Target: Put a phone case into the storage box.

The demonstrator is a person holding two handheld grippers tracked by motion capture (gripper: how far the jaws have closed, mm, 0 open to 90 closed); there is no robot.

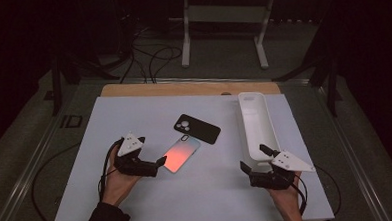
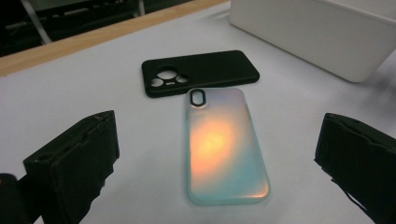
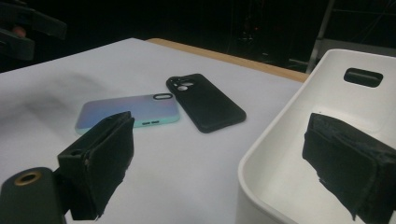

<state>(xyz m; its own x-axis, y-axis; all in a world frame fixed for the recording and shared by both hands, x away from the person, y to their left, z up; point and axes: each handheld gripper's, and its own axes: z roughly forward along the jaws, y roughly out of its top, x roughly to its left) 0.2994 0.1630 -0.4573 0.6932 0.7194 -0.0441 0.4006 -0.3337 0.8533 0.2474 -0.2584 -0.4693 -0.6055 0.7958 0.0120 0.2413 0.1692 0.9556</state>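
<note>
While both tongs stand wide open and empty, the left tongs [image 1: 162, 160] face the iridescent case [image 2: 223, 145], flat on the surface [image 1: 76, 171] beside the black case [image 2: 198, 72]; right tongs [image 1: 252, 158] straddle the bin [image 1: 247, 102] rim. Risk: jaws skidding the thin case.
</note>
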